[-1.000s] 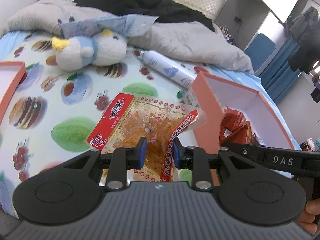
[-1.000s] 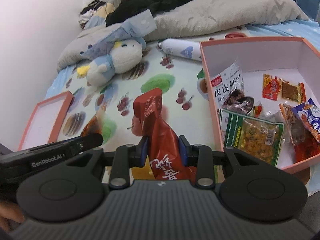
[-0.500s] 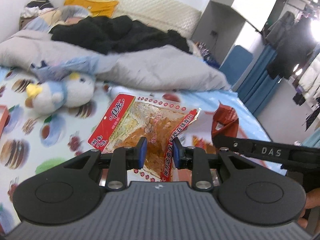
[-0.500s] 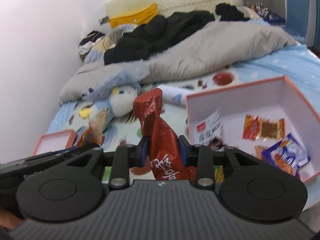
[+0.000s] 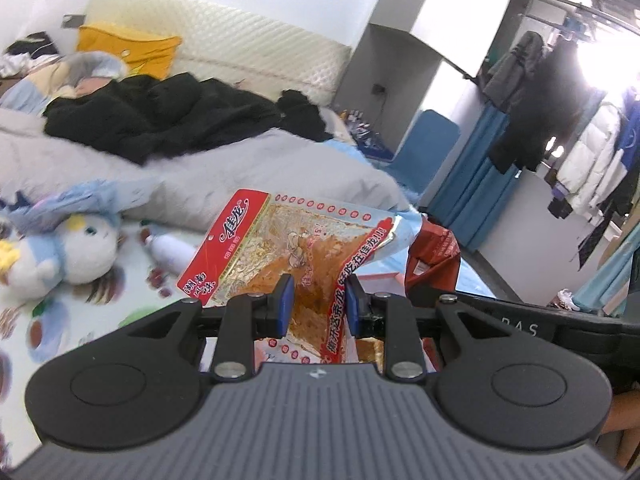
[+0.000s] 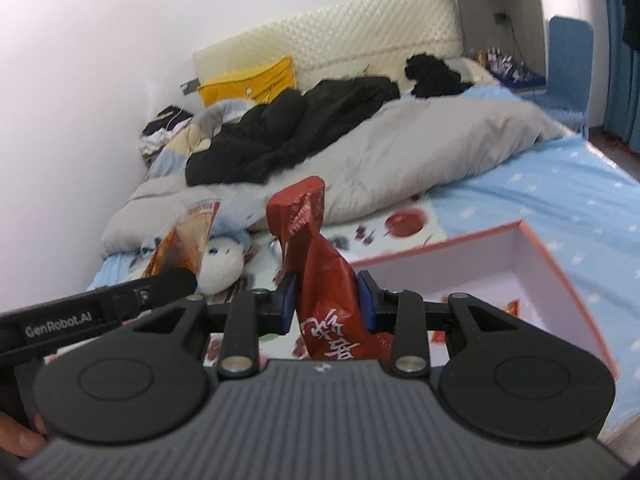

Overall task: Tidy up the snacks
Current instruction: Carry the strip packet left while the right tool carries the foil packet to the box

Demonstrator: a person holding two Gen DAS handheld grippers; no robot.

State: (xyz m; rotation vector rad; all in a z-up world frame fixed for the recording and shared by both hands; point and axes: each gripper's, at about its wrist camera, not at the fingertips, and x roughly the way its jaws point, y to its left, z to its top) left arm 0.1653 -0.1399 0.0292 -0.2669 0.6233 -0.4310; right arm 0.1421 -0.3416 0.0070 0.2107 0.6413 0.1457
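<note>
My left gripper [image 5: 319,298] is shut on a clear snack packet with red edges and orange contents [image 5: 292,248], held up above the bed. My right gripper [image 6: 327,300] is shut on a crumpled dark red snack bag [image 6: 316,264], also lifted. The red bag [image 5: 434,248] shows to the right in the left wrist view. In the right wrist view the orange packet [image 6: 188,240] appears at left beside the other gripper's arm. A pink-edged open box [image 6: 532,264] lies on the bed at lower right, with small snack packets [image 6: 508,306] partly hidden behind my right gripper.
A white plush toy [image 5: 60,256] and a white spray can [image 5: 168,250] lie on the fruit-print sheet. A grey duvet [image 6: 420,152] with black clothing [image 6: 288,132] covers the far bed. A clothes rack [image 5: 560,128] stands at right.
Both grippers have risen with their packets, and the views have tilted up from the bed surface toward the headboard and room. The box has slid down and right in view.
</note>
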